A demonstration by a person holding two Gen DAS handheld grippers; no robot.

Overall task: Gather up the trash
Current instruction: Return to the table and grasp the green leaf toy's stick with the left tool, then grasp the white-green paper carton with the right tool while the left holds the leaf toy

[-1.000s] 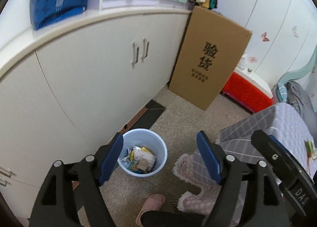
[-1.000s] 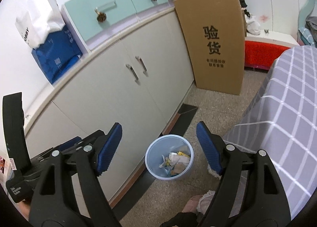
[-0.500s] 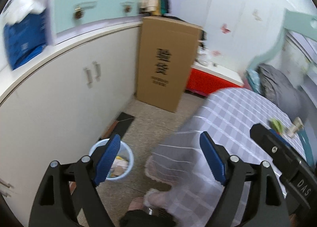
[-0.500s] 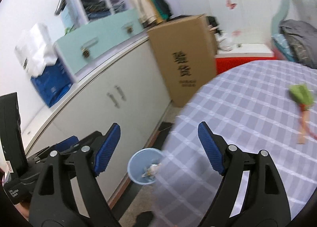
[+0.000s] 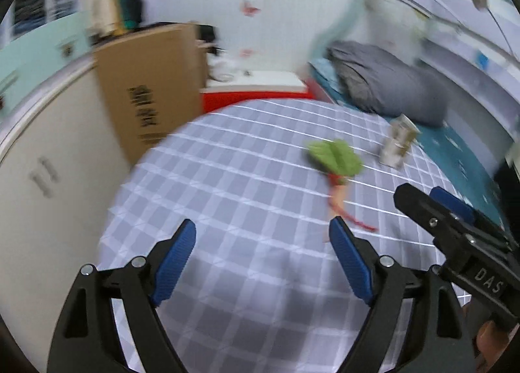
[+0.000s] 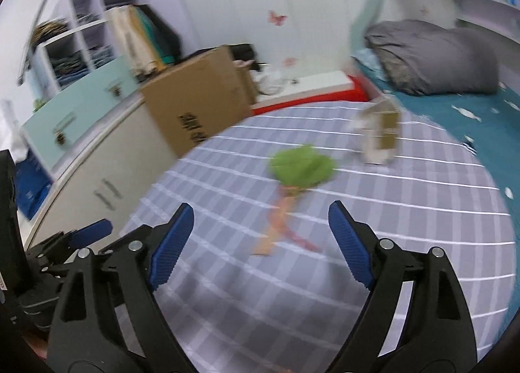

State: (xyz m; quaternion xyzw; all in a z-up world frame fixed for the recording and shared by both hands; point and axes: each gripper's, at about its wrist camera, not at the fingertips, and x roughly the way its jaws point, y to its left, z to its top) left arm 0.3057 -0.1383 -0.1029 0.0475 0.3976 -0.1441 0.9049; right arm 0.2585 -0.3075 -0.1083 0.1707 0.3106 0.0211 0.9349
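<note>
A grey checked tabletop [image 5: 247,197] fills the middle of both views, and the trash lies on it: a green leaf [image 5: 334,155] with a pale orange strip [image 5: 338,199] and a red strip [image 5: 360,222] trailing from it, and a small carton [image 5: 398,144] standing a little beyond, near the far edge. In the left view the leaf sits right of centre and the strips run down toward the lower right, so the long axis goes from leaf at the top to strip ends near the right blue pad. In the right view the same leaf [image 6: 302,166] is near centre and the strips [image 6: 276,226] run down between the two pads, slightly leftward. Nothing lies between the trash and either gripper. The left gripper [image 5: 261,251] has its jaws spread wide with only cloth between them; the right gripper [image 6: 260,233] has its jaws opening, empty. Behind the tabletop stand a cardboard box [image 5: 149,86], white cupboards [image 5: 48,158], a red-sided bench [image 5: 253,96] and a bed with a grey quilt [image 5: 383,83]. Only the right view shows the open shelves [image 6: 74,34] at upper left and the left gripper's body at lower left; only the left view shows the right gripper [image 5: 455,220] at the right edge. Both views are motion-blurred.
</note>
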